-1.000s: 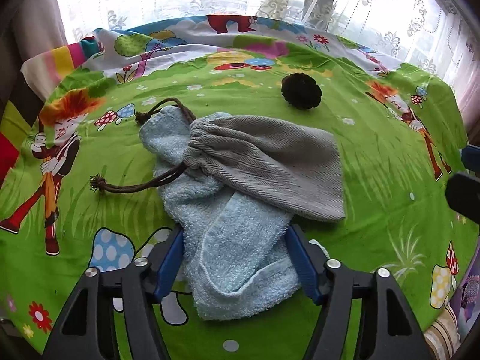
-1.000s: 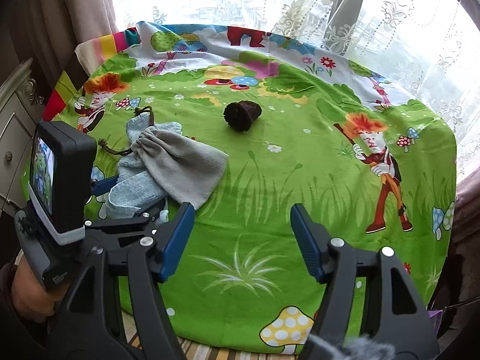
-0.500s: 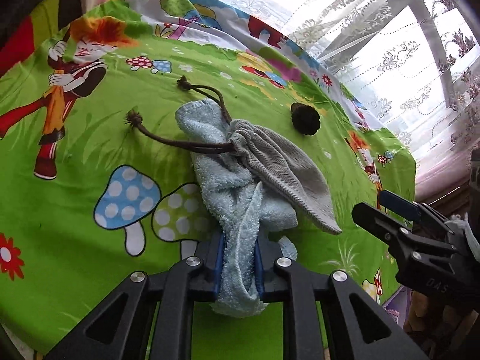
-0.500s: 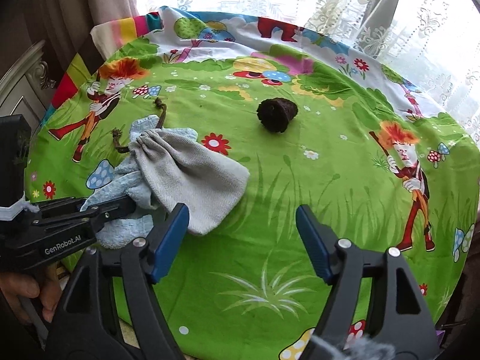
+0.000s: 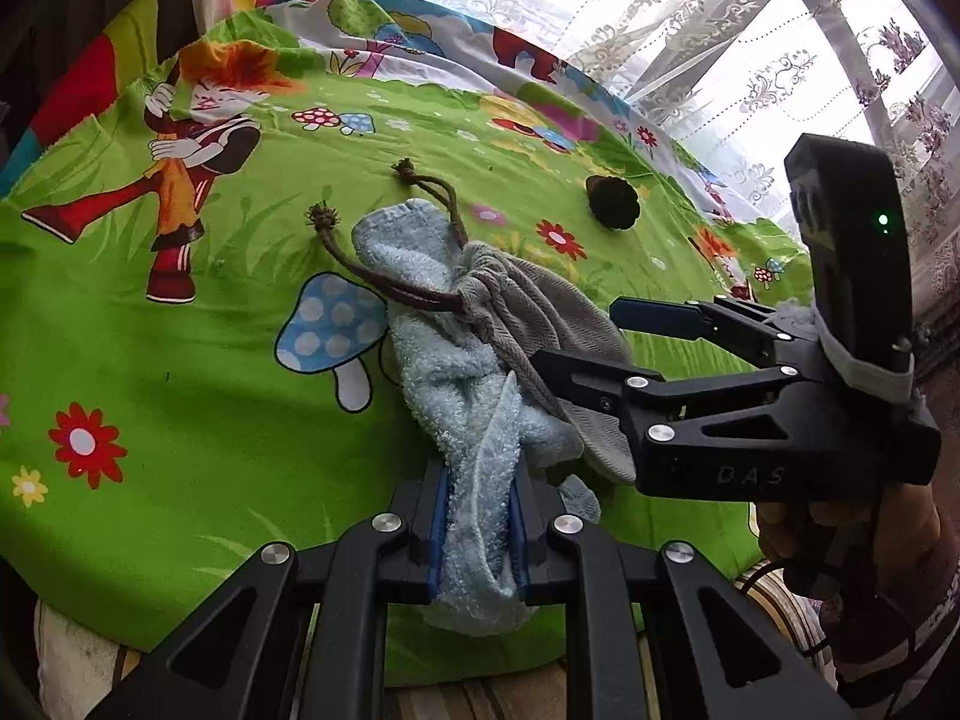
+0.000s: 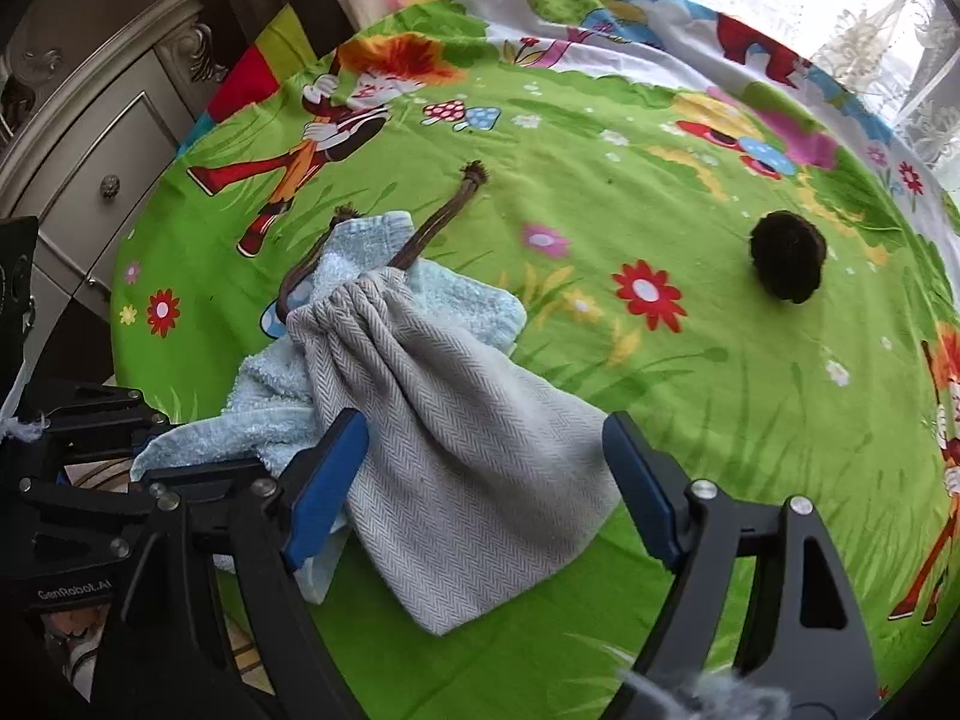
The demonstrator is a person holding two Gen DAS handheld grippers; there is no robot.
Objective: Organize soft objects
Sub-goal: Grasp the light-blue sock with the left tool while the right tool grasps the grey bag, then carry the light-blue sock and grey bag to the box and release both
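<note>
The left tongs [image 5: 478, 531] are clamping the light-blue towel [image 5: 462, 396] to anchor it, while the right tongs [image 6: 486, 483] are opening, straddling the grey drawstring pouch [image 6: 456, 450] without gripping it.

So that's one light blue towel [image 5: 462, 396], one grey drawstring bag [image 6: 456, 444], one dark fuzzy ball [image 6: 787, 264], and two grippers.

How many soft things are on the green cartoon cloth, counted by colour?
Light blue towel: 1
Grey drawstring bag: 1
Dark brown fuzzy ball: 1
Total: 3
</note>
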